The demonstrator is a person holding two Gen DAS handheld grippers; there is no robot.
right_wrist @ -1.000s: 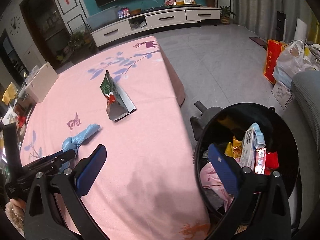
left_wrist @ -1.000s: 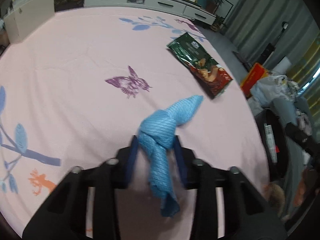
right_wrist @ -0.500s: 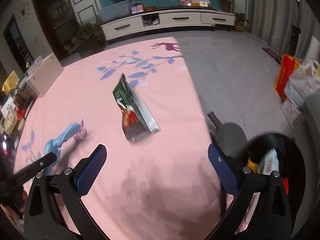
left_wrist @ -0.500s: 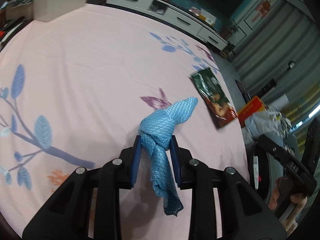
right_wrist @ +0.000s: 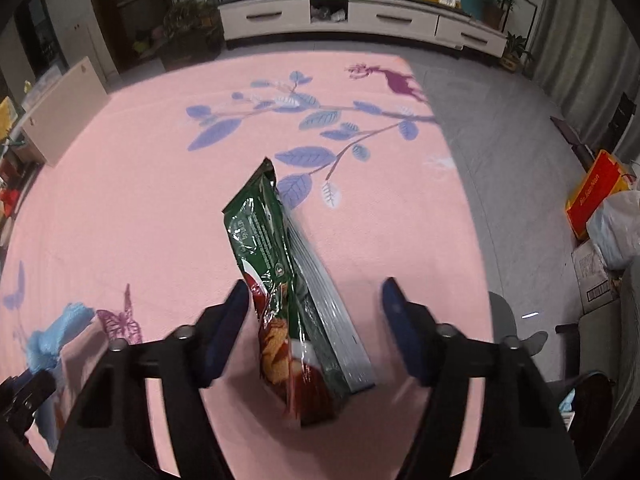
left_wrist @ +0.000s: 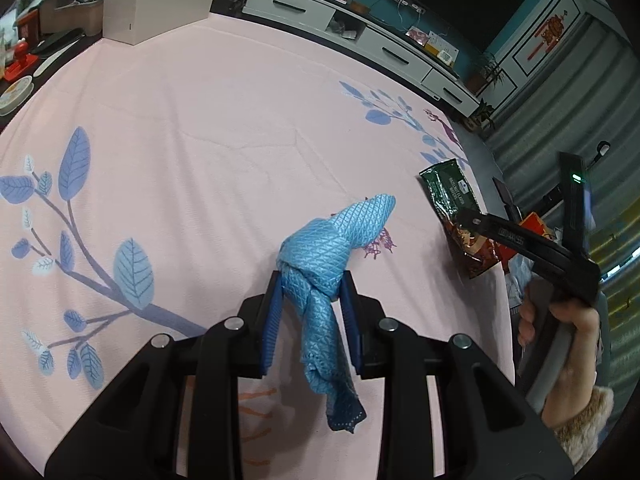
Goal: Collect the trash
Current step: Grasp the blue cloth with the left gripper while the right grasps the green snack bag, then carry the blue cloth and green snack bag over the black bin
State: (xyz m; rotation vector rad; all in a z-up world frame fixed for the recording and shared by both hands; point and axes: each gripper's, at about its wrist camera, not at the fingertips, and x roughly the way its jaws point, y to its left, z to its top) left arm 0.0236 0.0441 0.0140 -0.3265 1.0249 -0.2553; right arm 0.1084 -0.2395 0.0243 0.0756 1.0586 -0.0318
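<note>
My left gripper (left_wrist: 310, 286) is shut on a knotted blue cloth (left_wrist: 324, 248), holding it above the pink tablecloth (left_wrist: 200, 128). The cloth also shows at the left edge of the right wrist view (right_wrist: 56, 330). A green and red snack bag (right_wrist: 284, 280) lies on the pink tablecloth (right_wrist: 140, 220); it also shows in the left wrist view (left_wrist: 460, 216). My right gripper (right_wrist: 316, 300) is open, with its fingers on either side of the bag's near end. It appears at the right of the left wrist view, reaching over the bag.
A white box (left_wrist: 156, 0) stands at the table's far left. A white TV cabinet (right_wrist: 360, 20) runs along the back wall. The table edge drops to grey floor (right_wrist: 500, 140) on the right, with an orange bag (right_wrist: 596, 192) and white plastic bags beyond.
My right gripper swung away from the black trash bin and moved in over the snack bag, which now sits between its fingers. My left gripper lifted the blue cloth and moved left.
</note>
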